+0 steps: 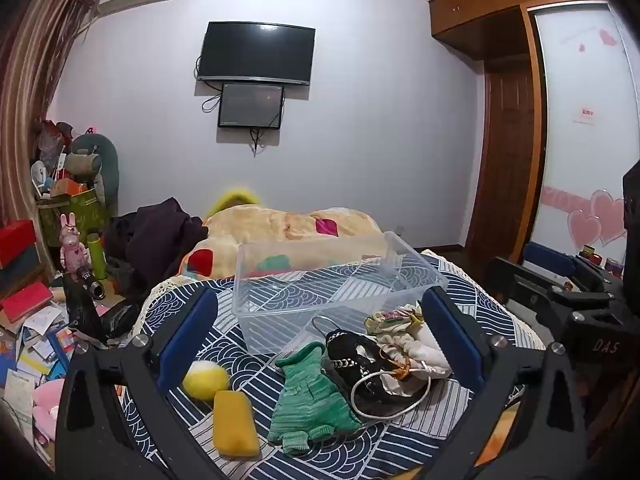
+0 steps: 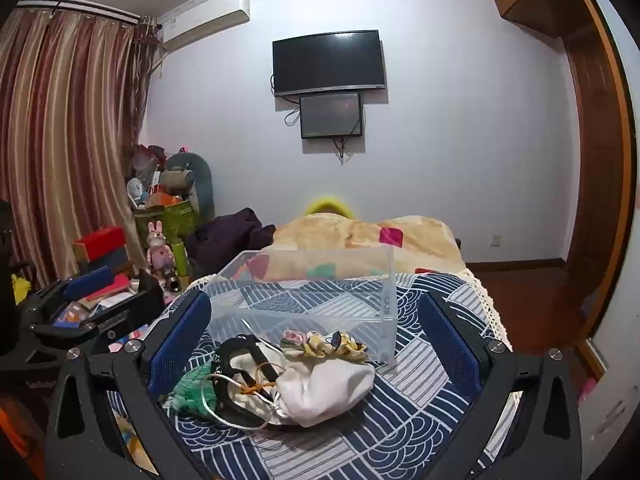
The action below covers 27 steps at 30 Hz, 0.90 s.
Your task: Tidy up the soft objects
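A clear plastic bin [image 1: 256,280] [image 2: 388,280] stands empty on the patterned bedspread. In front of it lie a yellow ball [image 1: 206,378], a yellow sponge [image 1: 234,424], a green knitted garment [image 1: 310,400] [image 2: 192,388], a black pouch with a white cord [image 1: 360,368] [image 2: 236,364], a white drawstring bag [image 1: 416,360] [image 2: 328,388] and a floral scrunchie [image 1: 394,318] [image 2: 324,342]. My left gripper [image 1: 320,332] is open above these things, holding nothing. My right gripper [image 2: 316,336] is open over the white bag, holding nothing.
The blue and white bedspread [image 2: 432,384] covers the near bed, with a cream blanket [image 1: 280,228] beyond the bin. Cluttered boxes, papers and toys [image 1: 48,280] fill the floor at left. A wardrobe [image 1: 508,152] stands at right. The right gripper shows in the left wrist view [image 1: 560,280].
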Each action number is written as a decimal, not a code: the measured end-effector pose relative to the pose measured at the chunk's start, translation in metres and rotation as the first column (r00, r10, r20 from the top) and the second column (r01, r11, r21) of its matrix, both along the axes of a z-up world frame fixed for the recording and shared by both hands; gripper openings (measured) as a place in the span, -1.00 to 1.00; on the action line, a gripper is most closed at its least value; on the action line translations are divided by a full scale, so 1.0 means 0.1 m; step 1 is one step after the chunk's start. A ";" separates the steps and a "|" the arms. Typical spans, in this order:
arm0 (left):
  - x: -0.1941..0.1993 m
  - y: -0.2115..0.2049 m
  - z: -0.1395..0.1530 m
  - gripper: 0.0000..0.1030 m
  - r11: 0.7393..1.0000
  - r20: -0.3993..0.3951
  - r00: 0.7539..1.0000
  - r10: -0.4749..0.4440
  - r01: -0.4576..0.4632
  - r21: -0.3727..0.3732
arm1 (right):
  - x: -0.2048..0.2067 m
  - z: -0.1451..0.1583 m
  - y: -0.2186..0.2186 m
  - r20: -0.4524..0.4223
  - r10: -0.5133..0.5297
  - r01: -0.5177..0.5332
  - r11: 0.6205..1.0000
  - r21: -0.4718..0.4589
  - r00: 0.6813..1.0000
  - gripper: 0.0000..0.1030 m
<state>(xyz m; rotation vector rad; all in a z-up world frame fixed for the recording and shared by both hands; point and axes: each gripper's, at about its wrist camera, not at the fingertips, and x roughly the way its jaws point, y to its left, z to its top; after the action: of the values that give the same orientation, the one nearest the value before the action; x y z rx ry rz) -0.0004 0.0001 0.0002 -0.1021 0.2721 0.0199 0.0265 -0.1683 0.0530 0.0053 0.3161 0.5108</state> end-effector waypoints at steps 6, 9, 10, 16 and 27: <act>0.00 -0.01 0.01 1.00 1.000 -0.002 1.000 0.000 0.000 0.009 | -0.02 0.01 0.00 0.003 -0.002 0.002 1.000 0.006 1.000 1.00; -0.01 -0.05 0.03 1.00 1.000 0.003 1.000 -0.001 0.001 0.016 | -0.01 0.01 0.00 -0.001 -0.002 0.002 1.000 0.007 1.000 1.00; 0.00 -0.06 0.03 1.00 1.000 0.004 1.000 -0.003 0.003 0.016 | -0.07 0.06 0.02 0.004 0.001 -0.001 1.000 0.004 1.000 1.00; -0.06 -0.05 0.04 1.00 1.000 0.011 1.000 -0.010 0.010 0.016 | -0.04 0.07 0.06 0.005 0.004 -0.004 1.000 0.002 1.000 1.00; -0.08 -0.04 0.04 1.00 1.000 0.013 1.000 -0.007 0.007 0.022 | -0.08 0.05 0.01 0.020 0.009 -0.010 1.000 0.007 1.000 1.00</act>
<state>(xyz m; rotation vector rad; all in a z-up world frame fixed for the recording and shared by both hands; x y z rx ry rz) -0.0080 -0.0037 0.0037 -0.0791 0.2590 0.0156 0.0182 -0.1676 0.0582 0.0061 0.2951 0.5211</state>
